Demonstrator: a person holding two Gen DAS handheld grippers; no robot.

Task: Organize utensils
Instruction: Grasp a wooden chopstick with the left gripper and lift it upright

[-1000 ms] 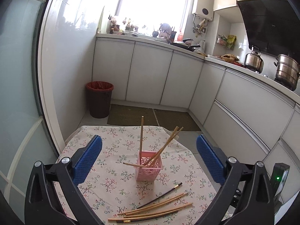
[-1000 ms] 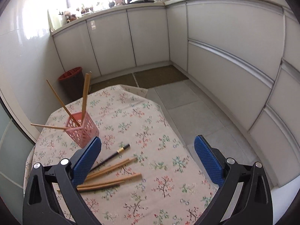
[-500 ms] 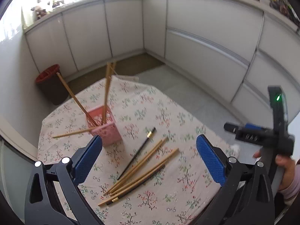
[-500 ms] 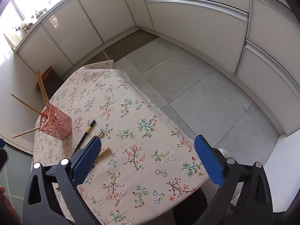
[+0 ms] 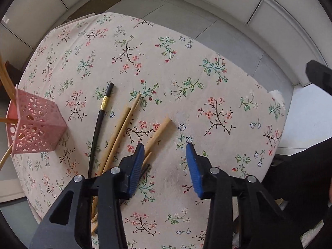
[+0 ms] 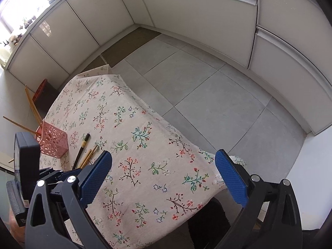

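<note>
Left gripper (image 5: 165, 145) points straight down over the table. Black frame, blue ribbed pads. Jaws are closing, roughly half spread, with only bare cloth in the gap between them. The left pad (image 5: 137, 164) sits over the ends of the loose chopsticks; can't tell if it touches them.

Loose chopsticks (image 5: 122, 128) lie flat on the tablecloth (image 5: 207, 87), fanned in a rough bundle: several pale wooden sticks, blunt square-cut ends. One black chopstick (image 5: 98, 124) lies on the outer side of them toward the holder, glossy, with a gold band near its end. It looks bowed, likely from the lens.

Pink holder (image 5: 31, 128) stands on the cloth near the table edge, just beside the bundle, not touching it. Square plastic box with walls perforated in a lace-like pattern. A few wooden chopsticks (image 6: 31, 103) already stand in it, leaning outward at different angles.

Tablecloth is cream woven fabric with a floral sprig print, draped over the edges.

Right gripper (image 6: 164, 172) is of the same build, with blue cross-hatched pads. Fingers are spread wide, nothing between them. It hangs tilted over the cloth, well apart from the chopsticks.

Grey tile floor (image 6: 207, 83) and flat white cabinet fronts (image 6: 197, 16) surround the table.
</note>
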